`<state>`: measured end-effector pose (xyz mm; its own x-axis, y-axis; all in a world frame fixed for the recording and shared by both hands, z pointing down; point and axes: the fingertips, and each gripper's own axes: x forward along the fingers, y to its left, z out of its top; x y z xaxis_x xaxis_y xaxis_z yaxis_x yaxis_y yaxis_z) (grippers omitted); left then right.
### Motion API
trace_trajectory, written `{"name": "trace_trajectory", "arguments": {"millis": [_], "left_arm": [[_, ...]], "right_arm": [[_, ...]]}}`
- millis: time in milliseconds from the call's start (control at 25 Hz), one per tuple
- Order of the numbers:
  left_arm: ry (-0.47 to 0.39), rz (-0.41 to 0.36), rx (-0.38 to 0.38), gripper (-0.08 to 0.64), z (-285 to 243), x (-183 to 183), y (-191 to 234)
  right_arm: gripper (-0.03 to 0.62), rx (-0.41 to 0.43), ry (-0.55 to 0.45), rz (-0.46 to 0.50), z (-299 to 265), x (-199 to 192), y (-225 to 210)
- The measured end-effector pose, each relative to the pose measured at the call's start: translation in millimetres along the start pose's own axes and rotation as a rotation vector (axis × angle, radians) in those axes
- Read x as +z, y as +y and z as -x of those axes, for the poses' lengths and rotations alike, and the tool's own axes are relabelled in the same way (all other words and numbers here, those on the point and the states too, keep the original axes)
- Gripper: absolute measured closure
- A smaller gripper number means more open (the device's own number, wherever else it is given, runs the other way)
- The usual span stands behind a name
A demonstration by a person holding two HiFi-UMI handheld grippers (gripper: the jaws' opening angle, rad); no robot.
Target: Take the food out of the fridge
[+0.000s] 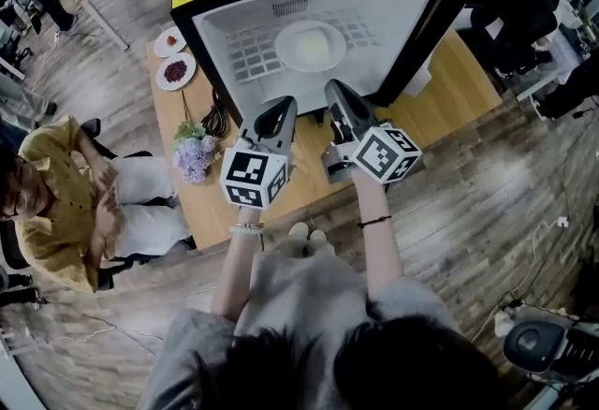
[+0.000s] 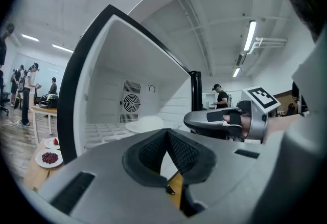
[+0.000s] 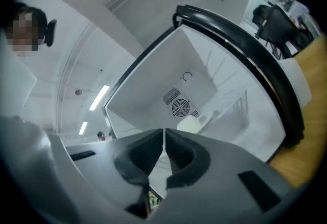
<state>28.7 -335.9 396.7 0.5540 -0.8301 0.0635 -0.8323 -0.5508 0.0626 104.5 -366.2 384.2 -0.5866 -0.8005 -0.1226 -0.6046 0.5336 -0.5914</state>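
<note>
A black mini fridge (image 1: pixel 393 24) stands open on the wooden table (image 1: pixel 449 90), its white inside lit. On its wire shelf sits a white plate (image 1: pixel 310 45) with pale food on it; the plate also shows in the left gripper view (image 2: pixel 145 124) and the right gripper view (image 3: pixel 191 124). My left gripper (image 1: pixel 284 107) (image 2: pixel 167 132) is shut and empty, just in front of the opening. To its right my right gripper (image 1: pixel 335 88) (image 3: pixel 163 131), rolled to one side, is also shut and empty and points into the fridge. Neither touches the plate.
The fridge door (image 1: pixel 440 15) hangs open at the right. Two small plates of red food (image 1: pixel 175 71) lie on the table left of the fridge, with cables (image 1: pixel 215 118) and purple flowers (image 1: pixel 194 155) nearer. A person in a yellow shirt (image 1: pixel 56 193) sits at the left.
</note>
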Motion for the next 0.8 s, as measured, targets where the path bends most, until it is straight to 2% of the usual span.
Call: {"name": "trace_trajectory", "arguments": {"millis": [160, 240, 440, 560, 800], "left_arm": [[0.014, 0.009, 0.006, 0.552, -7.5, -4.4, 7.7], [0.018, 0.013, 0.004, 0.552, -11.9, -4.7, 8.1], [0.009, 0.006, 0.01, 0.552, -22.3, 0.6, 15.3], [0.014, 0.007, 0.015, 0.552, -25.7, -1.8, 19.3], [0.026, 0.012, 0.031, 0.552, -33.4, -5.7, 26.1]], "right_arm": [[0.571, -0.035, -0.017, -0.21, -10.6, -4.7, -20.2], [0.481, -0.054, -0.031, -0.349, -12.8, -8.2, -30.7], [0.471, -0.104, -0.083, -0.643, -24.5, -15.1, -58.8], [0.471, -0.115, -0.096, -0.736, -32.7, -21.4, -65.1], [0.496, -0.113, -0.083, -0.814, -50.0, -24.2, -67.5]]}}
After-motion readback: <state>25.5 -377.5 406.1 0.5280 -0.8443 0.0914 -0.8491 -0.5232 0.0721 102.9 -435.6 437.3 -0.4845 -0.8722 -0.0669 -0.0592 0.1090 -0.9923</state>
